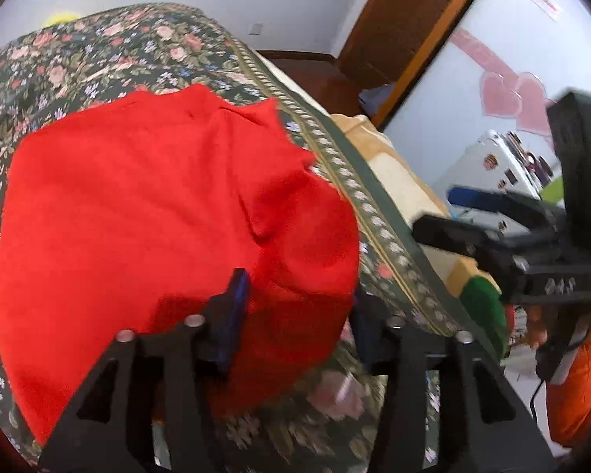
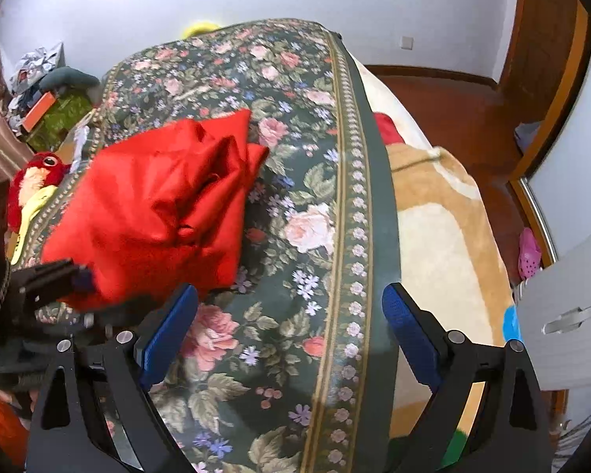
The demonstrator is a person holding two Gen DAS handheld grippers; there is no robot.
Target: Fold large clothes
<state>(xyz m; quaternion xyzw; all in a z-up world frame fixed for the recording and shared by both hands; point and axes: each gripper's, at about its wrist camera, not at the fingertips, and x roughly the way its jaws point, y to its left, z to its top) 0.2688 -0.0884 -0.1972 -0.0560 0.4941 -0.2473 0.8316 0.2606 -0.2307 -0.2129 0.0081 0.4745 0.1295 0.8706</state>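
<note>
My main worry is the loose bundle. The red garment (image 2: 157, 205) lies on the floral bedspread (image 2: 307, 236), bunched and doubled over itself near the middle of the bed, with creased flaps sticking up at its far end. If I press on from this heap, any fold I make is likely to trap those wrinkles and come out lopsided, because no edge is laid flat or squared. A second risk: the cloth's near hem lies right under my left tongs (image 1: 295, 315), so closing there could pinch several layers at once, or catch the bedspread with it and drag the bedding. A third: the garment lies toward one side of the bed, and a hard pull could slide it off that edge, toward the stuffed red bird (image 2: 39, 173).

The left tongs stand partly spread. One blue pad (image 1: 238, 307) rests against the red cloth's near edge, and the cloth passes between the jaws, but I see no pinch; I judge the fabric free rather than gripped. From the right wrist view they appear blurred at the garment's near corner.

The right tongs (image 2: 291, 335) are spread wide over bare bedspread, beside the garment and clear of it, holding nothing. From the left wrist view they hang off past the bed's edge, above the tan blanket (image 1: 394, 181).
</note>
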